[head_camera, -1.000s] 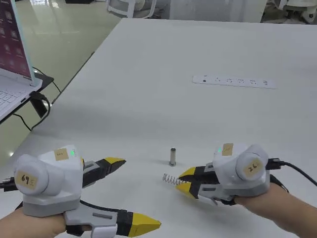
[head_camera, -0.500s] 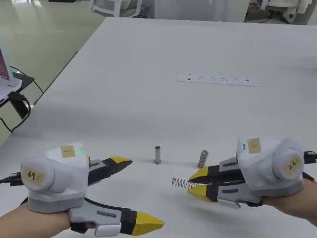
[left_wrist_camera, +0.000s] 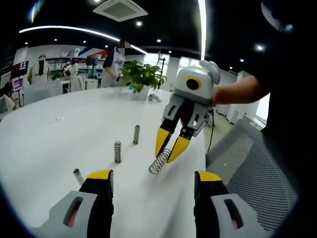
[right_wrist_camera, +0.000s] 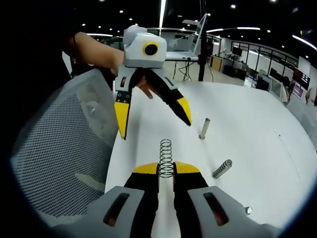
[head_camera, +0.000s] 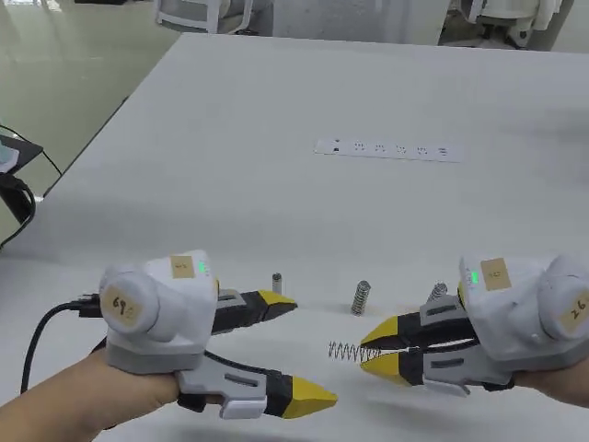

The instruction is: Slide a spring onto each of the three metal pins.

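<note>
- Spring (head_camera: 345, 350) is thin wire coil: judge it v. light, soft along its length, whippy sideways; squeeze hard & it'll prob. kink or flick out
- Your right hand-held gripper (head_camera: 370, 351) is clenched on one end of it, w/ the rest of the coil sticking out past the tips, low over the table (head_camera: 230, 184)
- That's the right place to hold, I'd say: end turns only, so the bore & most of the length stay free for the pin
- Left hand-held gripper (head_camera: 304, 350) is released, jaws wide, nothing in it, upper tip near the bare pin (head_camera: 276, 283)
- Bare pin is upright & looks stiff but small, so it may tip if nudged
- Head view: bare pin, then sprung pin (head_camera: 361, 296), then second sprung pin (head_camera: 438, 293) just beside the right gripper body; power strip (head_camera: 386, 149) well behind
- Left gripper view gives what the head view can't: all 3 pins unobstructed, & the coil tilting down toward the table; can't tell if it's touching
- Right gripper view looks straight along the coil: it's aimed betw. the left gripper's tips, w/ the bare pin off to one side
</note>
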